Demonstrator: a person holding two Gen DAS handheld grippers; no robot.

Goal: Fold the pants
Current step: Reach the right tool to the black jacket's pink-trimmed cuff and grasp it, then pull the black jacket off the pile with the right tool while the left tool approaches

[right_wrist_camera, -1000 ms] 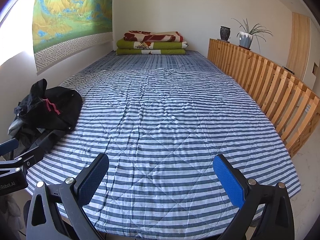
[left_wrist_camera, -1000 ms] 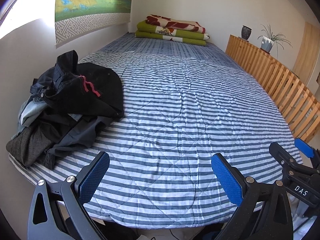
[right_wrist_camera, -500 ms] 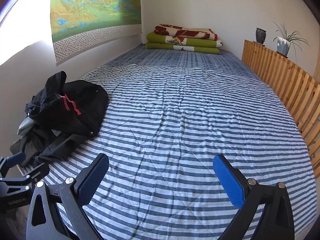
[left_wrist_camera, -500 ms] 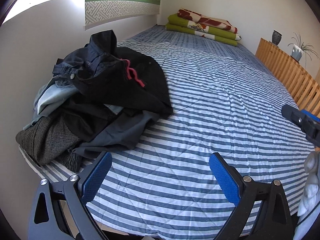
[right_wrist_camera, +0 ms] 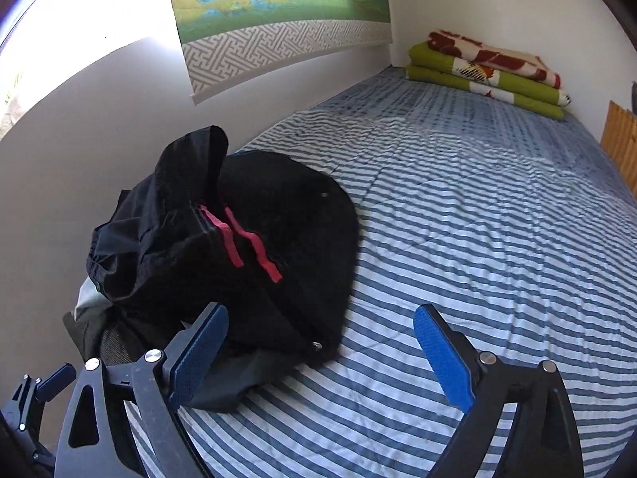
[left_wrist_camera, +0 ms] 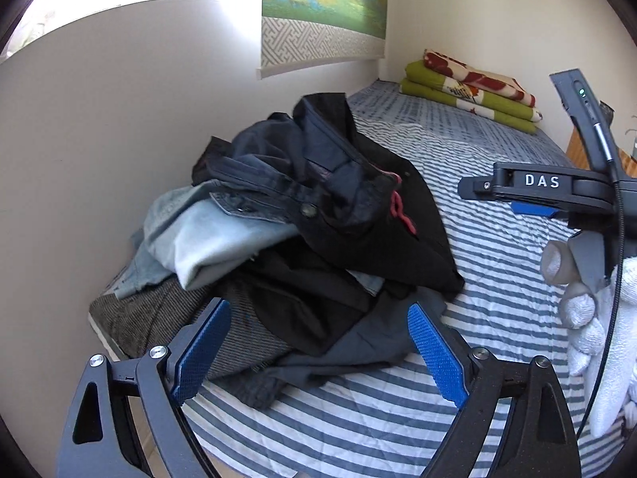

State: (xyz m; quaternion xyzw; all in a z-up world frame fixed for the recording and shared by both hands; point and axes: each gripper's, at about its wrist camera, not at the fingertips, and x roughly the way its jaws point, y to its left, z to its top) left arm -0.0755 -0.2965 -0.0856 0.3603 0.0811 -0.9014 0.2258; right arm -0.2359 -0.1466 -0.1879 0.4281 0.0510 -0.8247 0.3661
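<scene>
A heap of several pants lies at the near left corner of the striped bed [left_wrist_camera: 497,279], against the wall. Black pants with a red drawstring [left_wrist_camera: 370,215] [right_wrist_camera: 278,239] sit on top, over dark denim, light blue jeans [left_wrist_camera: 207,243] and a grey tweed pair [left_wrist_camera: 151,318]. My left gripper [left_wrist_camera: 318,306] hovers just before the heap's near edge, jaws wide and closing, pads touching no cloth. My right gripper [right_wrist_camera: 320,310] [left_wrist_camera: 533,199] hangs over the black pants' near right edge, jaws also closing with nothing pressed between them. A white-gloved hand [left_wrist_camera: 597,338] holds it.
Folded green and red blankets [right_wrist_camera: 489,71] are stacked at the far end of the bed. A grey wall with a landscape hanging [right_wrist_camera: 278,8] runs along the left. A wooden slatted rail [right_wrist_camera: 621,139] borders the right side. The striped cover [right_wrist_camera: 477,239] stretches bare to the right.
Both grippers have swung left across the bed toward the heap, which now fills much more of each view. The right gripper has come into the left wrist view.
</scene>
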